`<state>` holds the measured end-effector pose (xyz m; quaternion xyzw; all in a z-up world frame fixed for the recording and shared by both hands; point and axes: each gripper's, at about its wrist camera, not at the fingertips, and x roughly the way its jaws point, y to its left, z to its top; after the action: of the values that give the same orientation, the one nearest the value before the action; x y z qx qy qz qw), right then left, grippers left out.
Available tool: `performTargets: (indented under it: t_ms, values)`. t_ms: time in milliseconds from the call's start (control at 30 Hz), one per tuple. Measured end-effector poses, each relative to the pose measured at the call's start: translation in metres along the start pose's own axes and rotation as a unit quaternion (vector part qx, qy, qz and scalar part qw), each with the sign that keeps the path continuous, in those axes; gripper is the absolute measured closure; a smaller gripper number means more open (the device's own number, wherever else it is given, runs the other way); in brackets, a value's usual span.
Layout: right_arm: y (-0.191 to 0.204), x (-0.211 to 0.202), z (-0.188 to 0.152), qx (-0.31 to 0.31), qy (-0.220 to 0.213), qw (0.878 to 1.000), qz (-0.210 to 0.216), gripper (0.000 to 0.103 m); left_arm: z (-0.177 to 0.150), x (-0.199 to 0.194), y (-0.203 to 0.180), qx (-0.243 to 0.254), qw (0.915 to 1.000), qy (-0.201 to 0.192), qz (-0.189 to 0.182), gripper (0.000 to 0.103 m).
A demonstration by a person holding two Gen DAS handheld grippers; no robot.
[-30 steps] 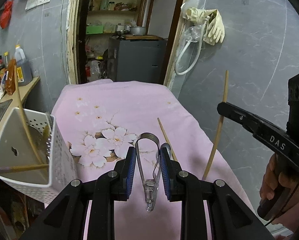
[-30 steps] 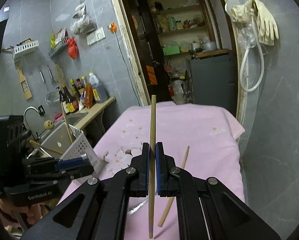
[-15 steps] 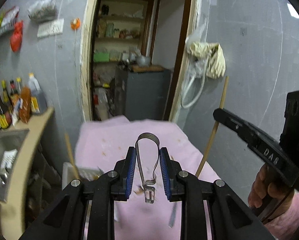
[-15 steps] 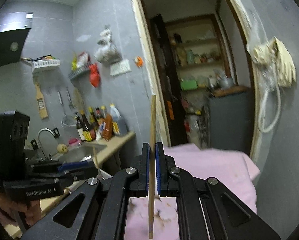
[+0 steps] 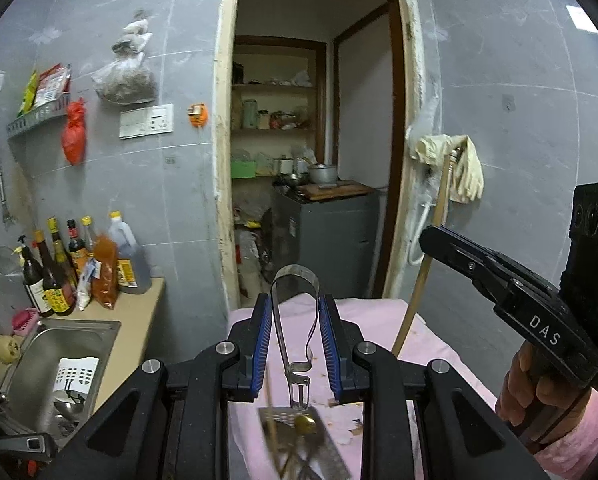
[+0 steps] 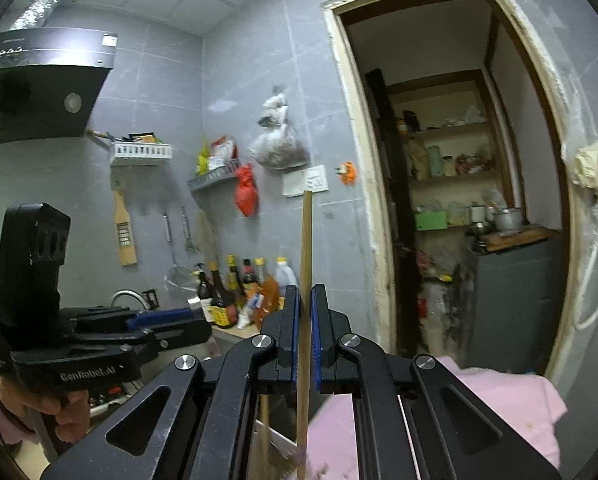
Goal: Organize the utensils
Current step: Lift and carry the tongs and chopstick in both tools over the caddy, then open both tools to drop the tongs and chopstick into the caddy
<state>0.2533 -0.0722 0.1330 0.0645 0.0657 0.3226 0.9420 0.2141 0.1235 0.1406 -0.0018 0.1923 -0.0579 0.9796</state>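
Left gripper [image 5: 293, 354] clamps metal tongs [image 5: 295, 320]; right gripper [image 6: 306, 344], nearly closed, pinches an upright chopstick [image 6: 305, 280]. Recommend lowering both vertically into the utensil holder [image 5: 299, 440], one at a time.

Left: sink [image 5: 47, 344], with bottles [image 5: 79, 268] behind it on the counter [image 5: 139, 300].
Middle: table [image 5: 379, 312], before the doorway [image 5: 311, 120].
Right of doorway: gloves [image 5: 459, 168] on the wall.
Inside doorway: cabinet [image 5: 331, 236] under shelves [image 5: 275, 128].
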Motion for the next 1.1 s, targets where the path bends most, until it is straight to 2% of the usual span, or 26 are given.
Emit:
performTargets:
  t_ms: [133, 333, 467, 633, 767, 967, 1100]
  values:
    - [0.015, 0.024, -0.011, -0.004, 0.014, 1.0, 0.018, 0.098, -0.011, 0.005, 0.013, -0.012, 0.9999, 0.009, 0.008, 0.08]
    - [0.009, 0.046, -0.049, 0.014, 0.046, 0.998, 0.031, 0.098, -0.04, 0.02, 0.024, -0.033, 0.999, 0.031, 0.005, 0.08]
    - [0.001, 0.056, -0.077, 0.025, 0.073, 0.997, 0.03, 0.098, -0.063, 0.031, 0.028, -0.047, 0.9978, 0.047, 0.003, 0.08]
    - [-0.002, 0.061, -0.104, 0.018, 0.104, 0.994, 0.024, 0.098, -0.083, 0.038, 0.035, -0.065, 0.9969, 0.043, -0.004, 0.08]
    - [0.0, 0.064, -0.117, 0.007, 0.12, 0.993, 0.02, 0.098, -0.092, 0.044, 0.03, -0.05, 0.9978, 0.044, -0.004, 0.08]
    - [-0.007, 0.062, -0.127, 0.014, 0.134, 0.991, 0.024, 0.098, -0.097, 0.054, 0.024, -0.038, 0.996, 0.08, -0.013, 0.08]
    - [-0.01, 0.059, -0.128, 0.019, 0.138, 0.99, 0.025, 0.098, -0.099, 0.056, 0.028, -0.055, 0.9939, 0.095, -0.009, 0.079]
